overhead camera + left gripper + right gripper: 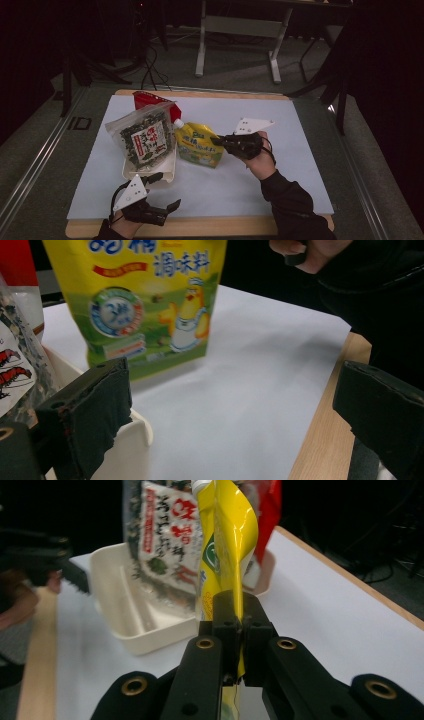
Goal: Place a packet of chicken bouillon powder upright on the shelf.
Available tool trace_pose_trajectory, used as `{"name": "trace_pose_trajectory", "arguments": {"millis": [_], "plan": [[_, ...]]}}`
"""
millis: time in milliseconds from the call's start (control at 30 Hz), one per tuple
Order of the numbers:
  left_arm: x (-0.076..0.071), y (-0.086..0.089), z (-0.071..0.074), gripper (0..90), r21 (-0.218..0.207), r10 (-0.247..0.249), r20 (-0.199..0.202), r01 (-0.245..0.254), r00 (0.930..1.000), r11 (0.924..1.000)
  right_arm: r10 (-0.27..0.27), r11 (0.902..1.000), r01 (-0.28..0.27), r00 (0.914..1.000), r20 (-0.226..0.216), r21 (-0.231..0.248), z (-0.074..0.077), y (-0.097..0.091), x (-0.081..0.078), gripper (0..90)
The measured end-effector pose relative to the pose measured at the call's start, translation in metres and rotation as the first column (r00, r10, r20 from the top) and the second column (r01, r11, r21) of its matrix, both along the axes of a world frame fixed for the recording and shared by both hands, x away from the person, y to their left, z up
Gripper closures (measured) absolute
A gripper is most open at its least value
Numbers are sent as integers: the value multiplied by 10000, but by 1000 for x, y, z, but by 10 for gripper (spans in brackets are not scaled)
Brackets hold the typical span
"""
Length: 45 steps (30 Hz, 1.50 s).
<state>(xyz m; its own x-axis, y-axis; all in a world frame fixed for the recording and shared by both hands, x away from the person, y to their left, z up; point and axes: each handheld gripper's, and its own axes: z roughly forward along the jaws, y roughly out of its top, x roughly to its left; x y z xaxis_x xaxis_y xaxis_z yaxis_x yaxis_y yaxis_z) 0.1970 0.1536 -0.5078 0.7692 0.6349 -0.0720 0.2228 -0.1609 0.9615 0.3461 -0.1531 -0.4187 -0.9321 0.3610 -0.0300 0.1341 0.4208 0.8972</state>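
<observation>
My right hand-held gripper (239, 630) pinches the yellow pouch (225, 545) edge, keeping it upright; left hand-held gripper (230, 410) spread, idle.

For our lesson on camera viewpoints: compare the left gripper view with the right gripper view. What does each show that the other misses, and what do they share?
Left gripper view alone: the yellow pouch's printed front with a cartoon chicken, and the left tool standing open, nothing between its jaws.

Right gripper view alone: the right tool shut on the pouch's edge, and the red packet behind.

Both: the yellow pouch, the seaweed bag in the cream tray, and the white mat.
</observation>
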Motion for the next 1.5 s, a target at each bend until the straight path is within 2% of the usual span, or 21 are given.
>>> {"name": "trace_pose_trajectory", "arguments": {"millis": [167, 200, 233, 267, 300, 367, 500, 667, 867, 1000, 1100, 1133, 1267, 1300, 1367, 1467, 1500], "plan": [[1, 0, 2, 35, 10, 11, 76, -11, 10000, 10000, 554, 9985, -554, 9985, -43, 18, -1, -9, -13, 883], [2, 0, 4, 37, 96, -58, 6, 58, 10000, 9999, 687, 9976, -687, 9976, -109, 27, -1, -10, -15, 883], [3, 0, 7, 55, 336, 105, -84, -102, 9999, 9994, 741, 9972, -741, 9972, -47, 11, -1, -12, -18, 883], [3, 0, 7, 61, 336, 105, -84, -102, 9999, 9994, 741, 9972, -741, 9972, -47, 11, -1, -12, -18, 883], [4, 0, 11, 61, 243, 233, -245, -227, 9994, 9994, 802, 9968, -802, 9967, -137, 6, -1, -14, -20, 883], [5, -1, 13, 66, 42, 139, -465, -138, 9988, 9999, 998, 9949, -1000, 9949, -143, -113, -3, -16, -27, 882], [3, -3, 10, 65, -2, -62, -374, 62, 9993, 10000, 1184, 9923, -1192, 9927, -235, -350, -8, -18, -33, 881], [2, -4, 8, 65, 3, -33, -388, 33, 9992, 10000, 1157, 9925, -1168, 9928, -300, -358, -15, -22, -34, 880], [3, -8, 4, 63, 86, -259, -479, 264, 9985, 9996, 1014, 9944, -1027, 9935, -516, -239, -21, -31, -32, 867], [2, -9, 3, 60, 77, -384, -479, 388, 9981, 9992, 975, 9949, -987, 9939, -508, -204, -23, -33, -33, 855], [3, -10, 4, 60, 145, -351, -399, 357, 9986, 9993, 961, 9949, -970, 9949, -311, -292, -23, -32, -35, 857], [3, -9, 5, 60, 216, -268, -339, 276, 9991, 9994, 972, 9948, -982, 9945, -378, -263, -23, -33, -34, 859], [8, -8, 12, 67, 412, -239, -315, 252, 9992, 9988, 1001, 9946, -1012, 9938, -482, -217, -24, -33, -33, 861], [12, -7, 17, 67, 598, -406, -112, 412, 9991, 9974, 982, 9948, -993, 9941, -464, -226, -24, -33, -34, 861], [19, -9, 21, 71, 828, -362, -72, 366, 9993, 9959, 1003, 9946, -1015, 9938, -485, -230, -24, -33, -34, 861], [32, -11, 25, 101, 776, -209, -1, 209, 9998, 9968, 1005, 9945, -1018, 9938, -480, -261, -23, -33, -35, 861], [32, -11, 25, 125, 776, -209, -1, 209, 9998, 9968, 1005, 9945, -1018, 9938, -480, -261, -23, -33, -35, 861]]}}
